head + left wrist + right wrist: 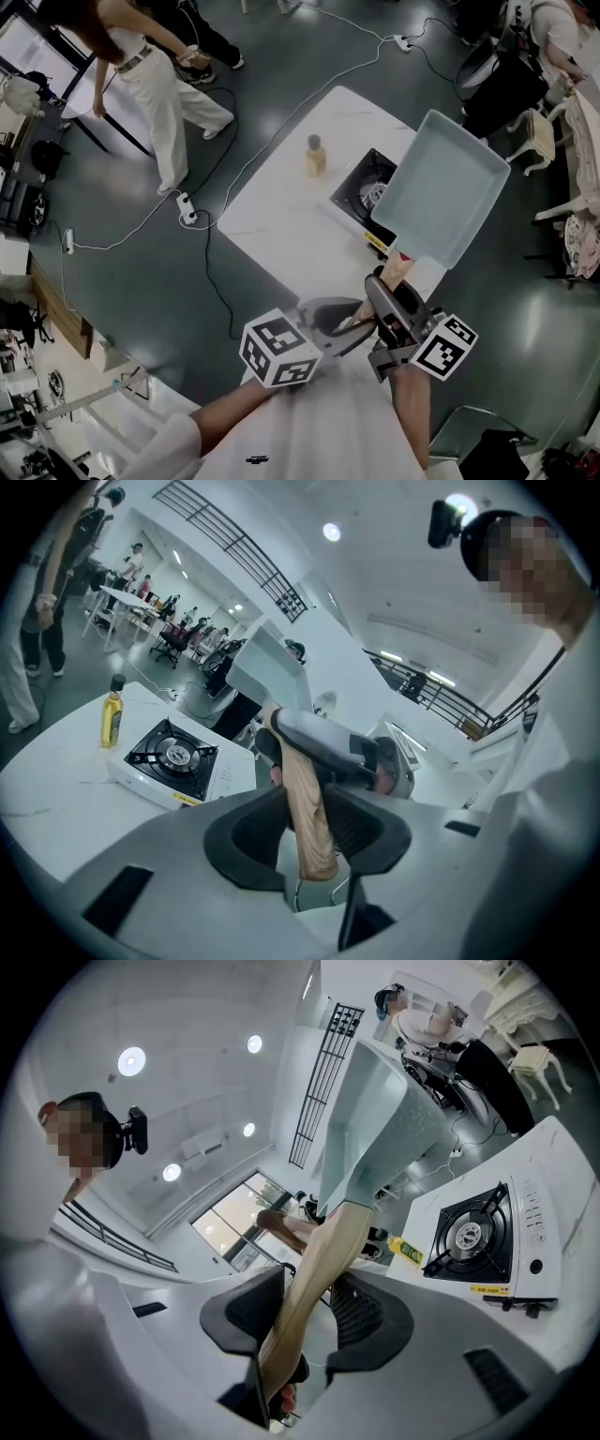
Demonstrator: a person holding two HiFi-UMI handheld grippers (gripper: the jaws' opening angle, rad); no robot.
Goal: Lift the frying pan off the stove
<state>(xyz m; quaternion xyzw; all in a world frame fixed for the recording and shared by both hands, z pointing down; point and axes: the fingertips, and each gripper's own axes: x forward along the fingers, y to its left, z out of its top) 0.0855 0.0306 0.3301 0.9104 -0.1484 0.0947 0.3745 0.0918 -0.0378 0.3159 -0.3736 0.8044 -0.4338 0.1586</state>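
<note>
Both claws clenched on wooden handle (395, 270): right claw (382, 298) nearer stove (359, 190), left claw (349, 324) at butt end. Frying pan (441, 187) airborne above stove, handle axis pointing stove-ward.

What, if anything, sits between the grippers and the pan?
Nothing visible. The left gripper and the right gripper are both clamped straight on the wooden handle of the pan, which is held in the air above the stove.
</note>
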